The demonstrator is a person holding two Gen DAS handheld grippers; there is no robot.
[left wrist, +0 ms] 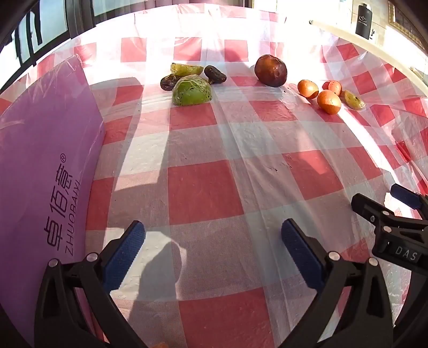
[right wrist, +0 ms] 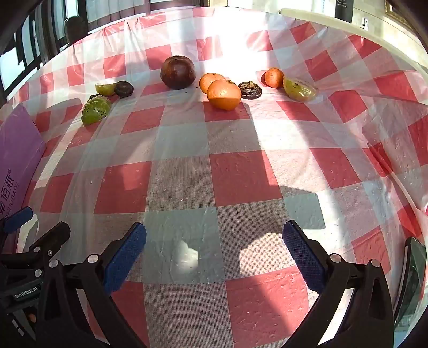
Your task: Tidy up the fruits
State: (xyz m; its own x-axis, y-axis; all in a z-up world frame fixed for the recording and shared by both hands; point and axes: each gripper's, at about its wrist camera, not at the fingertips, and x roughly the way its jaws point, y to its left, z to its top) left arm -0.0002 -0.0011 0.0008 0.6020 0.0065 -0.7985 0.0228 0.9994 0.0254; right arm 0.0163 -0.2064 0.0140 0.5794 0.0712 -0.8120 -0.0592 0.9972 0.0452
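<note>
Fruits lie in a loose row across the far part of the red-and-white checked tablecloth (left wrist: 203,187). At left are a wrapped green fruit (left wrist: 192,91) (right wrist: 95,109), a smaller green piece (left wrist: 186,69) (right wrist: 105,89) and dark shrivelled fruits (left wrist: 214,74) (right wrist: 124,89). A dark red round fruit (left wrist: 270,70) (right wrist: 178,71) sits in the middle. Oranges (left wrist: 329,101) (right wrist: 224,94), a small red-orange fruit (right wrist: 274,77), a dark flat fruit (right wrist: 250,90) and a green slice (right wrist: 299,89) lie at right. My left gripper (left wrist: 212,251) and right gripper (right wrist: 214,251) are open, empty and well short of the fruits.
A purple box (left wrist: 40,160) with printed lettering lies at the table's left side, also in the right wrist view (right wrist: 16,150). A black bottle (left wrist: 363,20) stands on a ledge at the far right. A dark object (right wrist: 412,283) lies at the right edge.
</note>
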